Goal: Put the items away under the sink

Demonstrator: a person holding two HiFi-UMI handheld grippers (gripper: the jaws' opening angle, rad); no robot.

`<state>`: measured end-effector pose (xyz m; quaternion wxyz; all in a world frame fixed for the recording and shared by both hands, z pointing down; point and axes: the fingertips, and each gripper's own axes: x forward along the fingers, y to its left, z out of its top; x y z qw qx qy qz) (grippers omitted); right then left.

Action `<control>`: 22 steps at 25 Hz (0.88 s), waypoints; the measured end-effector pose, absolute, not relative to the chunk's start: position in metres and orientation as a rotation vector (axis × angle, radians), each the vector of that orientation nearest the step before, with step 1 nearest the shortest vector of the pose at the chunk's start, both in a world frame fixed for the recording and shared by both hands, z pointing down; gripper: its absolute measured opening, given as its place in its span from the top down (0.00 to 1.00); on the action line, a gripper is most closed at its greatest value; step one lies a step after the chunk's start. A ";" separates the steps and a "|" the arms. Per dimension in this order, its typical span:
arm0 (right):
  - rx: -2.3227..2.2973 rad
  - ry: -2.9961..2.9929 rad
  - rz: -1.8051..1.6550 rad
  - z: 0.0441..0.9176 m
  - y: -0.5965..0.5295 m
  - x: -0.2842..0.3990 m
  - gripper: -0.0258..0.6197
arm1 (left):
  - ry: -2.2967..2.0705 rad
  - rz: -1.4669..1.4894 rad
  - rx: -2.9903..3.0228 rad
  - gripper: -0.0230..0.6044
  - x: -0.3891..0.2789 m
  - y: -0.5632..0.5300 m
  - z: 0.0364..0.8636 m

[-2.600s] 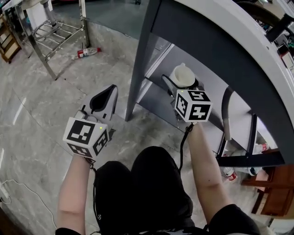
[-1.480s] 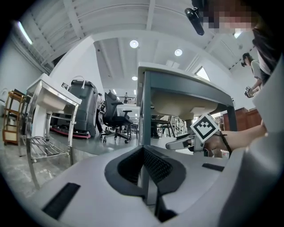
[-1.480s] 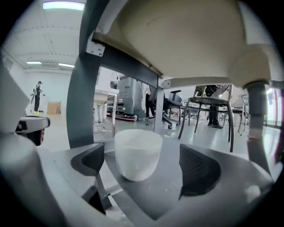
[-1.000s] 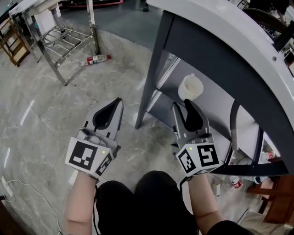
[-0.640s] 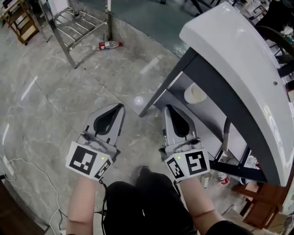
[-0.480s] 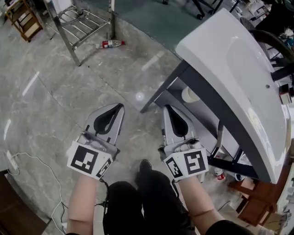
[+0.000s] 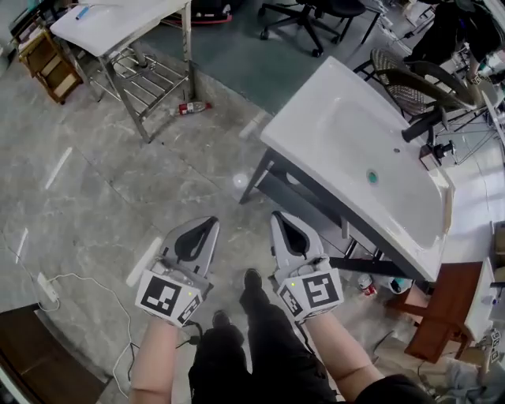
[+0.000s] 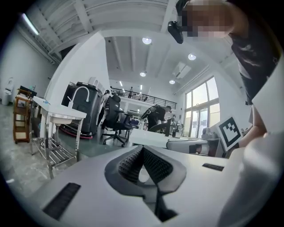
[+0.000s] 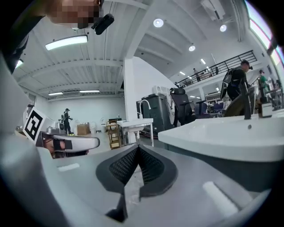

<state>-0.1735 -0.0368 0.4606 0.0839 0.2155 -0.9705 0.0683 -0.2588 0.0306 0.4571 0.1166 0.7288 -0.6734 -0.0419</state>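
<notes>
Fingers closed tip to tip on both sides, nothing between them: left gripper (image 7: pixel 202 229) and right gripper (image 7: pixel 282 221) are held side by side over the floor, near the body and just left of the sink (image 7: pixel 357 170). Each gripper's own view confirms it, with the left gripper (image 8: pixel 142 149) and right gripper (image 9: pixel 137 148) both showing their pads meeting on empty air.

Step, as judged: between items, looking for the next one to stow. To do it well: pick the target first, open the fingers before the reach, then go in low and level under the basin edge so the marker cubes clear the rim.

Candidates are unclear. A bottle (image 7: pixel 192 107) lies on the floor far left, beside the steel-legged counter (image 7: pixel 118 22). Small things by the faucet (image 7: pixel 426 126) are too small to name.

Hidden: the shelf (image 7: pixel 286 188) under the sink shows only a strip. The basin covers the rest, so any stowed items cannot be seen. Bottles at the sink's near right end (image 7: pixel 366 282) are partly cut off by the frame.
</notes>
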 end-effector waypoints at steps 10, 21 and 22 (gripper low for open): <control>0.914 -2.852 0.206 0.346 -0.017 -0.103 0.96 | -1.917 -0.195 2.203 0.95 -0.233 0.070 0.336; 1.302 -2.707 0.200 0.317 -0.106 0.049 0.96 | -1.753 -0.090 2.350 0.95 -0.138 -0.009 0.307; 1.311 -2.707 0.207 0.314 -0.119 0.058 0.96 | -1.743 -0.085 2.353 0.95 -0.127 -0.021 0.307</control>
